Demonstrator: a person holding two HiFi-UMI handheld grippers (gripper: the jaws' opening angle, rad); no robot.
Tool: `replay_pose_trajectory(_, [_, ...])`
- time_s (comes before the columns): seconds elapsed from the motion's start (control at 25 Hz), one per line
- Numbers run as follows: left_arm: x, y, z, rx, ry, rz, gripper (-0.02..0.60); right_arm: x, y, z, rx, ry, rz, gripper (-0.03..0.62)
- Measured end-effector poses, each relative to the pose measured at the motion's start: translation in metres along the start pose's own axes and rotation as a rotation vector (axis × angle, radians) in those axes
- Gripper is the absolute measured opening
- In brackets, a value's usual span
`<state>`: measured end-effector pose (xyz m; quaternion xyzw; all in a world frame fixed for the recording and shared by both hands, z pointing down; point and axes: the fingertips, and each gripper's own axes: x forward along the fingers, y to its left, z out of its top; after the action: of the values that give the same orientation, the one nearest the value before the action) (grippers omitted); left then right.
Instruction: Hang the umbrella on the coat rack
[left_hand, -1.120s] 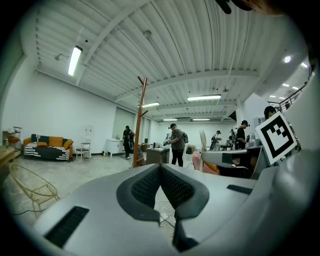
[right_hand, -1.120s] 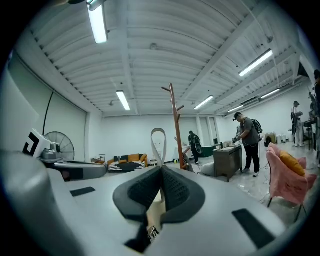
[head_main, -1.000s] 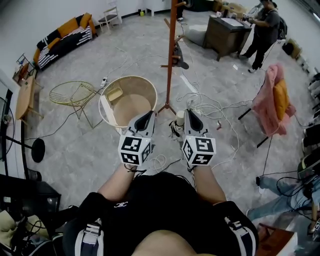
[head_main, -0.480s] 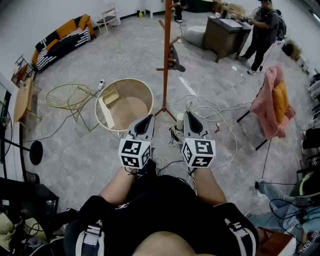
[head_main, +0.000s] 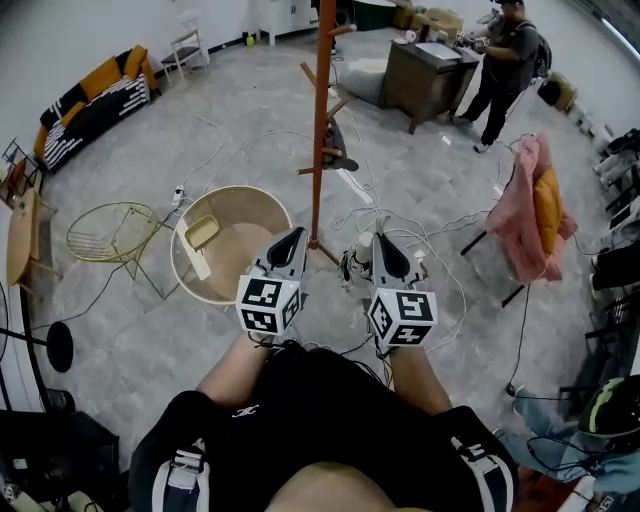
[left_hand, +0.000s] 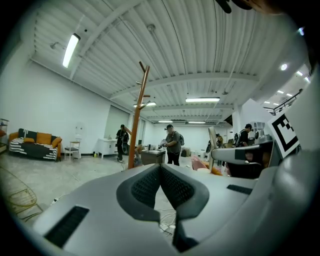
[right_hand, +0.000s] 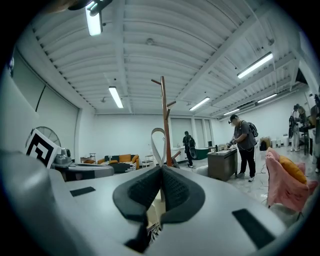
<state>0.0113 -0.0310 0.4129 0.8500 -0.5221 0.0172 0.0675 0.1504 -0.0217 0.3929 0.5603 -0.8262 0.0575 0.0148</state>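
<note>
The right tongs (right_hand: 161, 172) grip the umbrella (head_main: 360, 250) by its strap loop (right_hand: 156, 142); the left tongs (left_hand: 160, 170) are closed, empty. The coat rack (head_main: 318, 130) stands ahead; hanging remains.

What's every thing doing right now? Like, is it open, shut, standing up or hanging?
Left hand-held gripper: shut, holding nothing.
Right hand-held gripper: shut on the umbrella's strap.
Umbrella: held by its strap loop, not hung yet.
Coat rack: standing upright.
Round tub: upright, open on top.
Pink cloth: draped over a chair.
</note>
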Motion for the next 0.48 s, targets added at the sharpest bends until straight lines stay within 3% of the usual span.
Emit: replay_pose_trajectory(0.48, [0.109,0.19,0.027,-0.021,0.022,-0.071,0.018,0.21,0.005,0.013,-0.008,0.005,-0.122,0.018])
